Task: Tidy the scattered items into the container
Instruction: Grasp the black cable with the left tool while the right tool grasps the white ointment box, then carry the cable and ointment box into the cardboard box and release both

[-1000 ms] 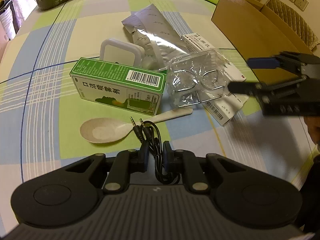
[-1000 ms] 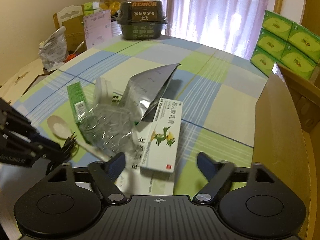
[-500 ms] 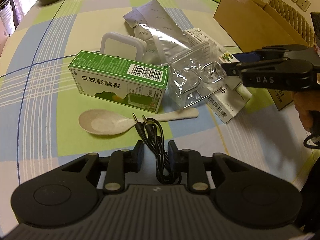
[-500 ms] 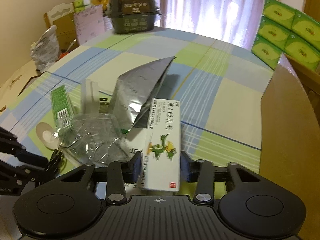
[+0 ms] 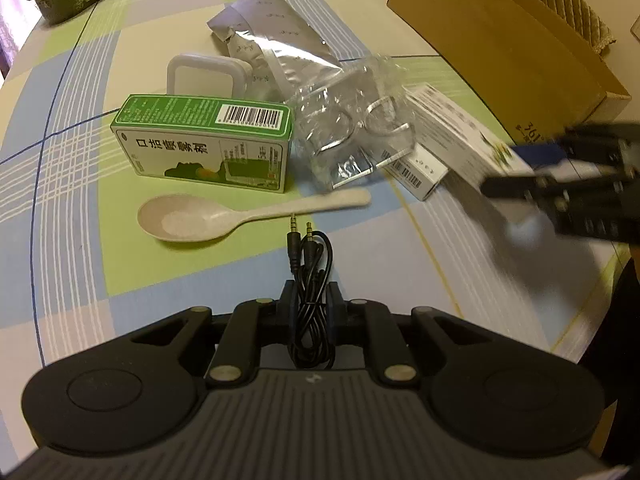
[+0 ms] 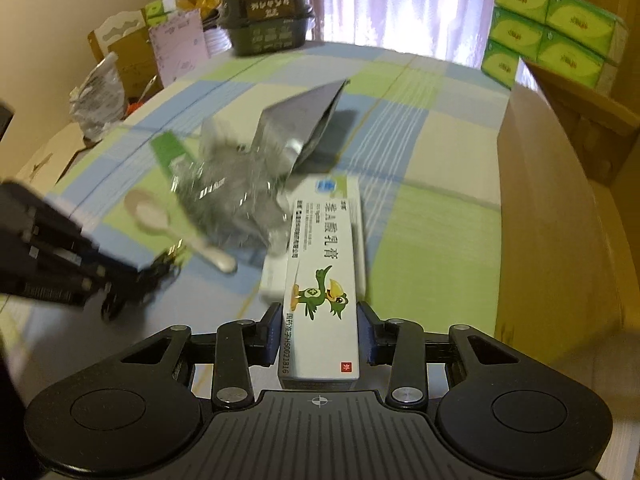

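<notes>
The right claw (image 6: 319, 322) is clamped on the near end of the white ointment box (image 6: 322, 280), which a second ago lay flat on the desk (image 6: 432, 160) between wide-open fingers; now the box sits lower centre in the right wrist view, its far end tilted up above a second white box (image 5: 416, 168). In the left wrist view the right claw (image 5: 520, 184) appears blurred at the right edge, further right than half a second ago. The left claw (image 5: 311, 308) is closed on the coiled black cable (image 5: 310, 276), as before, the two plugs pointing toward the spoon (image 5: 224, 218) at centre. The green box (image 5: 208, 142), the clear plastic bag (image 5: 352, 128), the silver pouch (image 5: 272, 40) and the white square case (image 5: 204, 76) remain in the upper middle. The cardboard box (image 5: 500, 40) stands at the upper right, with none of these items visibly inside it.
</notes>
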`<state>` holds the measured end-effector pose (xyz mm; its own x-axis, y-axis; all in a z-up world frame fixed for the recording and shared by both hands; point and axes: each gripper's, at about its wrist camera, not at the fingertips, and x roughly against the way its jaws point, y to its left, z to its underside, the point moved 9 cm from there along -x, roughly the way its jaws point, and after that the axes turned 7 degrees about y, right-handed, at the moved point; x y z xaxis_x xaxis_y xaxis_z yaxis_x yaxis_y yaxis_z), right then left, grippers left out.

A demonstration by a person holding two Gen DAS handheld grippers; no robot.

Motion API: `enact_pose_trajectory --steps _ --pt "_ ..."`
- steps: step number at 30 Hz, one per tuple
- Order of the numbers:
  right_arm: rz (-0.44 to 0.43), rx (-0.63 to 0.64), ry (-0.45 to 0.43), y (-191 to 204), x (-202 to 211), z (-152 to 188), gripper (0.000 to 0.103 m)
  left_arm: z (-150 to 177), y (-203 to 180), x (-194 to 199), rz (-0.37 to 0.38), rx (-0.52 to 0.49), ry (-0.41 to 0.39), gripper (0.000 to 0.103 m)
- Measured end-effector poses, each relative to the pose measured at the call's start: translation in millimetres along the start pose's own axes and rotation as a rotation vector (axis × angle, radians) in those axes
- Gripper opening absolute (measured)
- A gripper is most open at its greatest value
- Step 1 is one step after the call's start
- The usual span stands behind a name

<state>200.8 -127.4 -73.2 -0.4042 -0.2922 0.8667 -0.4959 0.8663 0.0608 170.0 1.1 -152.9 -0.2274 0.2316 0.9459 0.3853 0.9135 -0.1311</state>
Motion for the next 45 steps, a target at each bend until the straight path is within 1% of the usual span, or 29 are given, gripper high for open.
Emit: enact_pose_trajectory --steps 3,5,10,14,19,20,22,27,37,41,45 --pt "-0.001 0.009 0.022 3.8 -1.8 13.8 0.041 1.2 -0.9 -2.0 -0.014 -0.007 0.010 0.012" --pt "-0.002 0.010 0.034 3.8 -5.4 17.6 0.041 0.9 -2.3 -4.3 -0.027 -0.016 0.018 0.017" --pt "0.003 0.035 0.043 3.5 -13.9 14.6 0.042 -1.7 -4.8 -5.9 -0.045 -0.029 0.021 0.022" --pt "-0.001 0.028 0.040 2.5 -20.2 9.4 0.042 -4.9 -4.2 -7.5 -0.050 -0.029 0.018 0.024" --pt "-0.004 0.015 0.027 1.2 -19.7 5.1 0.042 -5.8 -4.6 -8.3 -0.052 -0.031 0.019 0.022" --pt "-0.003 0.015 0.028 1.2 -19.5 5.4 0.041 -5.5 -4.5 -8.0 -0.057 -0.032 0.020 0.014" --pt "0.004 0.011 0.023 1.7 -17.5 5.5 0.041 -3.7 -4.7 -6.5 -0.047 -0.024 0.022 0.011" --pt "0.006 -0.002 -0.006 3.7 -3.0 7.7 0.041 2.5 -8.4 6.2 -0.035 -0.014 0.004 0.010" --pt "0.021 -0.044 -0.075 3.8 36.6 9.3 0.041 10.2 -29.4 31.3 -0.026 -0.032 -0.033 0.010" --pt "0.028 -0.056 -0.109 0.3 55.8 7.3 0.041 6.9 -39.3 43.7 -0.025 -0.046 -0.055 0.010" --pt "0.043 -0.062 -0.159 -5.3 80.5 -0.1 0.041 -4.2 -53.7 57.0 -0.025 -0.076 -0.083 0.010"
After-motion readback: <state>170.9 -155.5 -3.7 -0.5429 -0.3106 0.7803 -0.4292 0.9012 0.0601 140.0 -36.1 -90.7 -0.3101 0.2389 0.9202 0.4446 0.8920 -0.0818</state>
